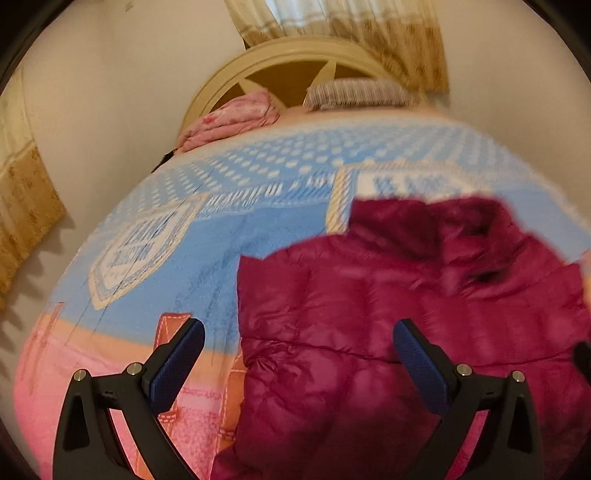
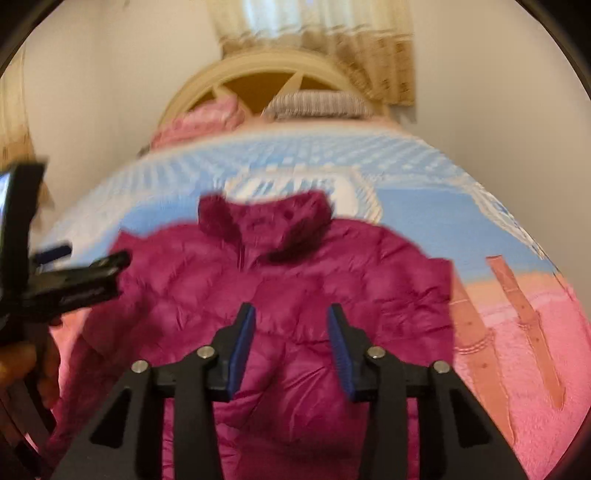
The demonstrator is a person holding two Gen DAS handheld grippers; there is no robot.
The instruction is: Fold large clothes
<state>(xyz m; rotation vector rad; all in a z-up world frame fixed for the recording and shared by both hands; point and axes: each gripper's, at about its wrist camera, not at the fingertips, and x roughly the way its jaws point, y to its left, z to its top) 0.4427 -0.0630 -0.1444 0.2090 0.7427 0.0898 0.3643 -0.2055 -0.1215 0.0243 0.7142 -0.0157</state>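
A magenta puffer jacket (image 1: 369,295) lies spread on the bed, its collar (image 2: 266,218) pointing toward the headboard. In the left wrist view my left gripper (image 1: 297,332) hovers wide open over the jacket's left edge, one finger above the blanket and the other above the jacket. Nothing is between its pads. My right gripper (image 2: 291,314) hangs over the middle of the jacket (image 2: 351,266) with its jaws partly apart and no fabric pinched. The left gripper (image 2: 85,258) also shows at the left of the right wrist view, held by a hand (image 2: 18,362).
A blue and pink blanket (image 1: 177,258) covers the bed. A pink pillow (image 1: 229,118) and a striped pillow (image 1: 358,92) lie against the cream headboard (image 1: 295,61). Beige curtains (image 1: 388,33) hang behind. Bare blanket (image 2: 517,332) lies to the jacket's right.
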